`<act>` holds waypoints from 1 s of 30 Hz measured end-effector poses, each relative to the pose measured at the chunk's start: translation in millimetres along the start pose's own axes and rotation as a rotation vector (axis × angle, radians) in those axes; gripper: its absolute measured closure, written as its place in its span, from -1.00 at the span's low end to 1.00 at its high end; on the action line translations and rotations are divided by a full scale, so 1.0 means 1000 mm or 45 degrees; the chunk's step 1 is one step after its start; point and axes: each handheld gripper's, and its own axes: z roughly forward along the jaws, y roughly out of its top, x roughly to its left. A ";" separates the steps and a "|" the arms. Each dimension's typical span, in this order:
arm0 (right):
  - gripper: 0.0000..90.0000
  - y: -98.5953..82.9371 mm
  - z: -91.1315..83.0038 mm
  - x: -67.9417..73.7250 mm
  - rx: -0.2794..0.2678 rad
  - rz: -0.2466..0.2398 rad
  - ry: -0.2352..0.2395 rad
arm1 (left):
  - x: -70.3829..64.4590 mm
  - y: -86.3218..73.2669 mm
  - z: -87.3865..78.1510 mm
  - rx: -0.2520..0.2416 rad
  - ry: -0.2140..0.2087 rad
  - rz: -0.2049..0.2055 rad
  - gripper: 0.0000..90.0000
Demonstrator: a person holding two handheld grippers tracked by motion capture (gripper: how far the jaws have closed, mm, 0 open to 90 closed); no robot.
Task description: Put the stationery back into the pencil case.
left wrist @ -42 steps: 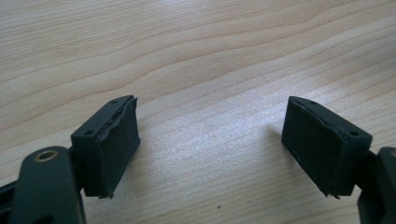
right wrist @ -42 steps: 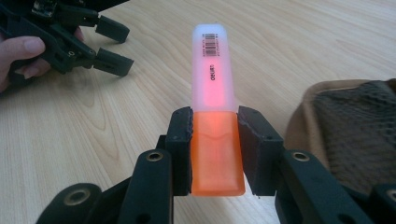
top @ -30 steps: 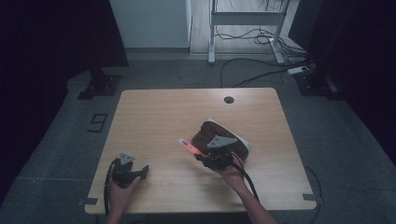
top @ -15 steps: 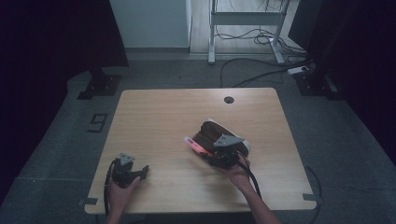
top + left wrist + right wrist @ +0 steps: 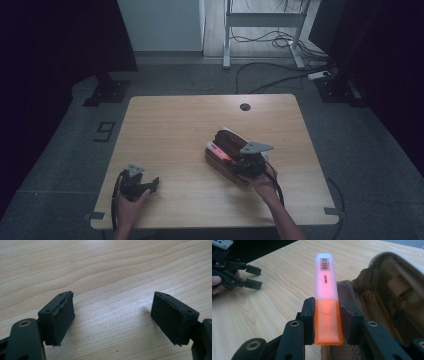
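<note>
Highlighter [image 5: 327,305] clamped betw. right gripper [image 5: 327,320] jaws, over pencil case [image 5: 387,302]; left gripper [image 5: 112,320] jaws wide, empty.

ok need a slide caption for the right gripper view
Right claw clamps a translucent orange highlighter with a frosted cap beside an open brown fabric pencil case on the wooden table.
</note>
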 end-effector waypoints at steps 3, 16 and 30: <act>0.46 0.000 -0.004 -0.003 -0.008 0.009 -0.010 | 0.000 0.000 0.000 0.000 0.000 0.000 -0.58; 0.46 -0.001 -0.017 -0.022 -0.029 0.043 -0.053 | 0.000 0.000 0.000 0.000 0.000 0.001 -0.58; 0.46 -0.007 -0.016 -0.034 0.036 0.050 -0.091 | 0.000 0.000 0.000 0.000 0.000 0.000 -0.58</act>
